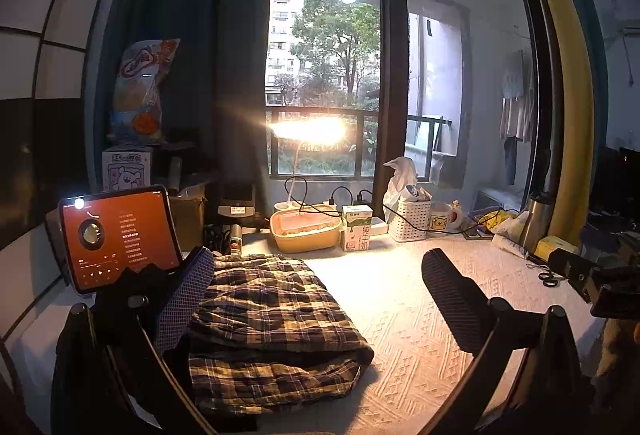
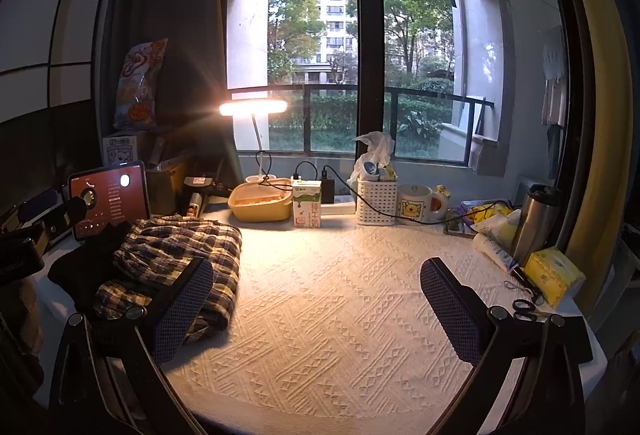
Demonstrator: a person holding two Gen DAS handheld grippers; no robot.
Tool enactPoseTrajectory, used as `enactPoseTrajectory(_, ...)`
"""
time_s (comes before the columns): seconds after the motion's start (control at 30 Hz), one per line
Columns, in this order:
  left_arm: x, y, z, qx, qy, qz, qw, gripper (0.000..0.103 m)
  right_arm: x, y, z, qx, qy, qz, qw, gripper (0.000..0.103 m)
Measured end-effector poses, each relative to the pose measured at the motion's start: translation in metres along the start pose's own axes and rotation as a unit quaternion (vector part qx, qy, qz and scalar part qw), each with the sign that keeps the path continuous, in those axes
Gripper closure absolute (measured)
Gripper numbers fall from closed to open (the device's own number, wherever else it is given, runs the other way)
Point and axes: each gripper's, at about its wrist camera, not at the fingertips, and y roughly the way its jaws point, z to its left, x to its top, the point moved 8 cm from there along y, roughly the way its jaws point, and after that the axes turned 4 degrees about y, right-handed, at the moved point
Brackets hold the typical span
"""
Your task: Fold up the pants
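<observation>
The plaid pants point(image 1: 276, 319) lie folded in a thick bundle at the left of the table, on top of a black garment point(image 2: 80, 271). They also show in the right wrist view point(image 2: 180, 255). My left gripper point(image 1: 320, 295) is open and empty, its left finger point(image 1: 184, 299) beside the bundle's left edge and the pants between the fingers. My right gripper point(image 2: 316, 307) is open and empty over the bare white tablecloth point(image 2: 340, 295), its left finger point(image 2: 180, 311) in front of the bundle's near corner.
A tablet point(image 1: 120, 235) stands at the left. A yellow food box point(image 2: 260, 201), milk carton point(image 2: 307, 203), white basket point(image 2: 376, 201), mug point(image 2: 418, 203) and lit lamp point(image 2: 252, 107) line the back. A steel flask point(image 2: 534, 223), tissue pack point(image 2: 554, 275) and scissors point(image 2: 524, 309) sit at the right.
</observation>
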Motion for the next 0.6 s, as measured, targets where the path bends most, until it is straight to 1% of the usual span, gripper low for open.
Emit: enactPoseTrajectory(0.6,-0.0009,0.0018,0.0034,-0.001,-0.004,0.001,1.0,0.001,-0.0011,0.0025,0.0019,0.0,-0.003,0.003,1.0,0.0)
